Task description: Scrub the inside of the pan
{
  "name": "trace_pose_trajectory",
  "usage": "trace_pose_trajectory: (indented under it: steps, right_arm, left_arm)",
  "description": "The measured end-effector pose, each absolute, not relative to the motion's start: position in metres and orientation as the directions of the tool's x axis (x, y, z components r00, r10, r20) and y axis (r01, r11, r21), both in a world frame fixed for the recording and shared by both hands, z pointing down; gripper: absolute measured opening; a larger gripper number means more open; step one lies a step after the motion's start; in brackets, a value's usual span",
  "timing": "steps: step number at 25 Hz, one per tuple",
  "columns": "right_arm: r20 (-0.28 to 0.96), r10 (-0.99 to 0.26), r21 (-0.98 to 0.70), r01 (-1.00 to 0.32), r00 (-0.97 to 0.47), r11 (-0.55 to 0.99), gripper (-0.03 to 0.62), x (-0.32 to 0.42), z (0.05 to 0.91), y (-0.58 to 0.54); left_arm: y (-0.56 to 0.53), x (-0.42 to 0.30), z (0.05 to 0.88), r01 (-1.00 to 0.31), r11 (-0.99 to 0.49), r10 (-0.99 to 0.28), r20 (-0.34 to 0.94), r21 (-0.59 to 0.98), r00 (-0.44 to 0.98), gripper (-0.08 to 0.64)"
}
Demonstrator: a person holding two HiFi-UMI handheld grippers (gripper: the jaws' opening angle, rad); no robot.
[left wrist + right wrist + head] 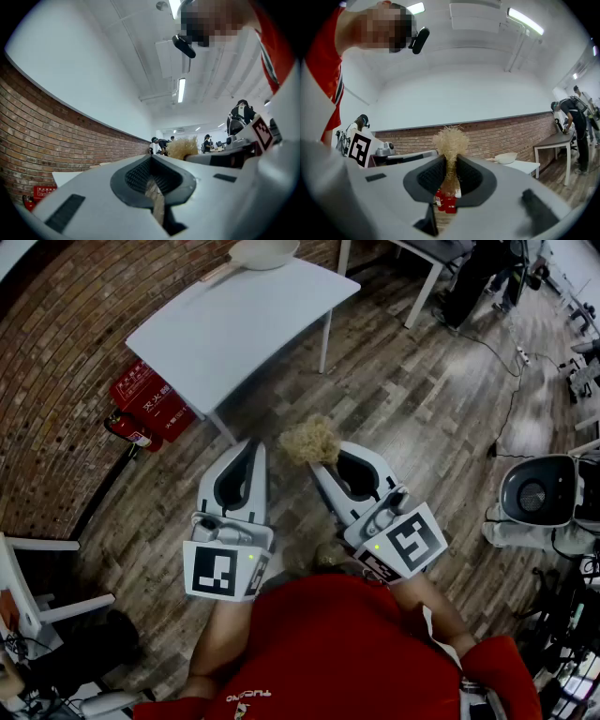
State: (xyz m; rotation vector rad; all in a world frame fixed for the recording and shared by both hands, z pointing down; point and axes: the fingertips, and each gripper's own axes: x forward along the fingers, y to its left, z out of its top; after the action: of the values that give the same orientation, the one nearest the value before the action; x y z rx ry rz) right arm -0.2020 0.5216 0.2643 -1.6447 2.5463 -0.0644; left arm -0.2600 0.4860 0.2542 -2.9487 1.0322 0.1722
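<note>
Red fire extinguishers (145, 409) stand against the brick wall (56, 381), just beside a leg of the surface, and a white machine (534, 493) sits well off to the right. The right tool (326, 461) is clamped on a straw-coloured scrubbing tuft (309, 440), which bulges past its tips. The left tool (248, 448) is closed with nothing in it. The pan (264, 252) rests at the far edge of the white surface (234, 324), well apart from both tools. A wooden plank floor (422, 409) lies beneath.
</note>
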Motion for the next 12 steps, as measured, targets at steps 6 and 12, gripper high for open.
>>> trace_pose_trajectory:
  steps: [6,12]
  right_arm:
    - [-0.068,-0.91,-0.088,-0.907,-0.408,0.413,0.075,-0.198,0.263,0.516]
    - [-0.103,-0.908,-0.098,-0.904,-0.406,0.415,0.075,-0.185,0.251,0.514]
  left_arm:
    - [0.481,-0.256,0.253,-0.624,-0.781,-0.623,-0.108,0.023,0.775,0.014]
    - [0.479,-0.244,0.254,-0.63,-0.777,-0.628,-0.107,0.02,0.771,0.014]
